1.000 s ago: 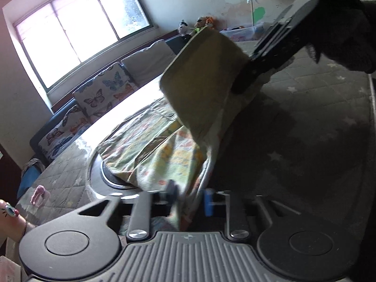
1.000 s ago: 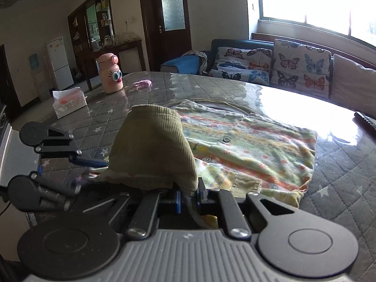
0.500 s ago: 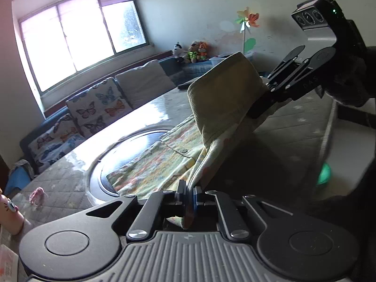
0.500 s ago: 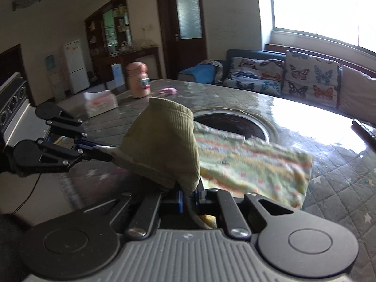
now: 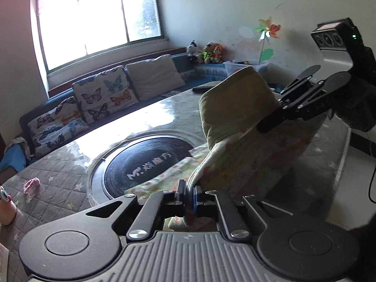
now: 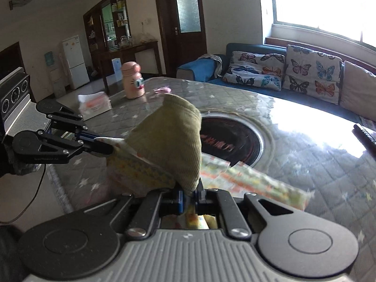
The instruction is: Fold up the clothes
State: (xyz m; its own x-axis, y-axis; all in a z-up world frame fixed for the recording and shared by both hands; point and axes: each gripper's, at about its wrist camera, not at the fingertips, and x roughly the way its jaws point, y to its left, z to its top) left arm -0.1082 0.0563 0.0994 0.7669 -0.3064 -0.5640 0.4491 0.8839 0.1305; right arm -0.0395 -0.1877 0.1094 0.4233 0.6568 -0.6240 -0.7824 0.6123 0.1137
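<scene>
A small garment, olive corduroy (image 5: 235,103) outside with a colourful print (image 5: 246,164) inside, hangs stretched between both grippers above the round table (image 5: 58,188). My left gripper (image 5: 188,191) is shut on one edge of it at the bottom of the left wrist view. My right gripper (image 5: 265,127) pinches the opposite edge at the upper right. In the right wrist view the right gripper (image 6: 190,193) grips the garment (image 6: 171,136), and the left gripper (image 6: 107,150) holds it from the left. The printed tail (image 6: 246,178) trails down toward the table.
The table's grey quilted cover (image 6: 305,164) surrounds a dark round inset (image 6: 230,136). A pink bottle (image 6: 132,83), a tissue box (image 6: 94,104) and a small pink item (image 5: 31,184) sit on the far side. A sofa with butterfly cushions (image 6: 312,75) lines the wall.
Both grippers have risen with the garment, lifting most of it off the table. The dark round inset that it covered now shows.
</scene>
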